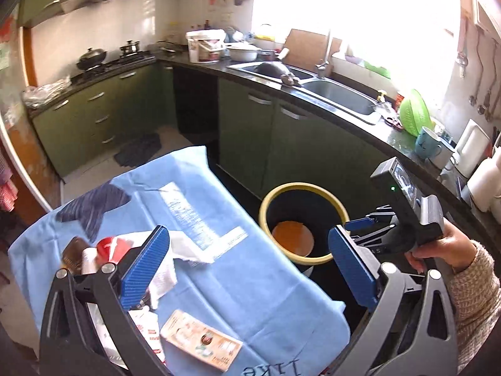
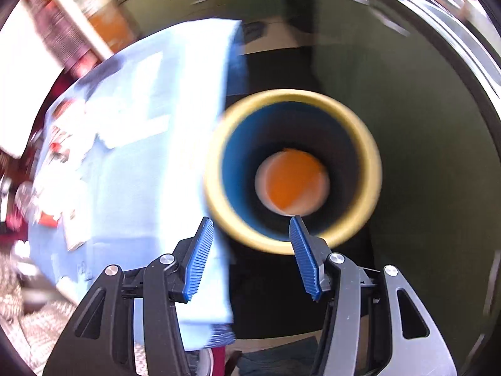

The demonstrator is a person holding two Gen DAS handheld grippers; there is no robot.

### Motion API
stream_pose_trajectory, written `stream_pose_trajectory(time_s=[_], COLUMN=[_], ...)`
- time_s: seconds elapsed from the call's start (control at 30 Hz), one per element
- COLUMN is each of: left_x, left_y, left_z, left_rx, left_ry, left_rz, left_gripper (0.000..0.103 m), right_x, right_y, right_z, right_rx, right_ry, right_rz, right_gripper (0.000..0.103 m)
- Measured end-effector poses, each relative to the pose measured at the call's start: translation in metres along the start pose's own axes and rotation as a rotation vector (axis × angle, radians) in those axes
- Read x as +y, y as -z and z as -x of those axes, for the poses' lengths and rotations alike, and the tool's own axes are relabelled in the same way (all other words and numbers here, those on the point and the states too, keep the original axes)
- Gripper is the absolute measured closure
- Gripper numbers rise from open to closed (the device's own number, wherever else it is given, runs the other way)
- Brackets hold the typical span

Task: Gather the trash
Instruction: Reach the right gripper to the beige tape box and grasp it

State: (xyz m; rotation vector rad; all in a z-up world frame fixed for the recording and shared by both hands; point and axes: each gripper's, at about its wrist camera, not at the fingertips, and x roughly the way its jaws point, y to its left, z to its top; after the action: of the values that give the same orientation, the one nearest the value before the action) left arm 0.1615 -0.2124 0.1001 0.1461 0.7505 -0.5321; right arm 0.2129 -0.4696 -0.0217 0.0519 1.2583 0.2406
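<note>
Currently left gripper (image 1: 247,269) is spread wide with nothing between its blue pads, hanging over the near edge of the blue cloth (image 1: 238,282) on the table. Crumpled white paper (image 1: 184,250) sits just beside its left finger (image 1: 145,269), a red-and-white wrapper (image 1: 109,247) behind that, and a printed carton (image 1: 202,340) lies flat near the cloth's front edge. Right gripper (image 2: 252,257) is also spread and empty, hovering above the yellow-rimmed bin (image 2: 372,169); the right wrist view is motion-blurred. The bin stands on the floor just beside the table's right edge, with an orange disc (image 2: 292,181) at its bottom. Behind it are green cabinets (image 1: 247,125) and a steel sink (image 1: 341,97).
</note>
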Motion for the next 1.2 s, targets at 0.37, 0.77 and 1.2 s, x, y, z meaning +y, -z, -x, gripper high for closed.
stream_pose_trajectory(time_s=[0.37,0.77,1.2], left_x=[0.104,0.137,0.135], left_y=[0.095,0.132,0.139], left_z=[0.069,0.070,0.062], left_rx=[-0.068,-0.061,-0.045], left_ry=[-0.247,-0.237,-0.226], left_rz=[0.177,0.303,0.302], left_gripper=[0.006,0.006,0.006], right_x=[0.201,0.259,0.283], right_y=[0.000,0.007,0.024], right_z=[-0.060,-0.096,-0.112], right_rx=[0.164,0.251,0.205], right_ry=[-0.144,-0.069,0.041], right_rz=[0.333,0.404,0.446], right_gripper=[0.052,0.042,0.047])
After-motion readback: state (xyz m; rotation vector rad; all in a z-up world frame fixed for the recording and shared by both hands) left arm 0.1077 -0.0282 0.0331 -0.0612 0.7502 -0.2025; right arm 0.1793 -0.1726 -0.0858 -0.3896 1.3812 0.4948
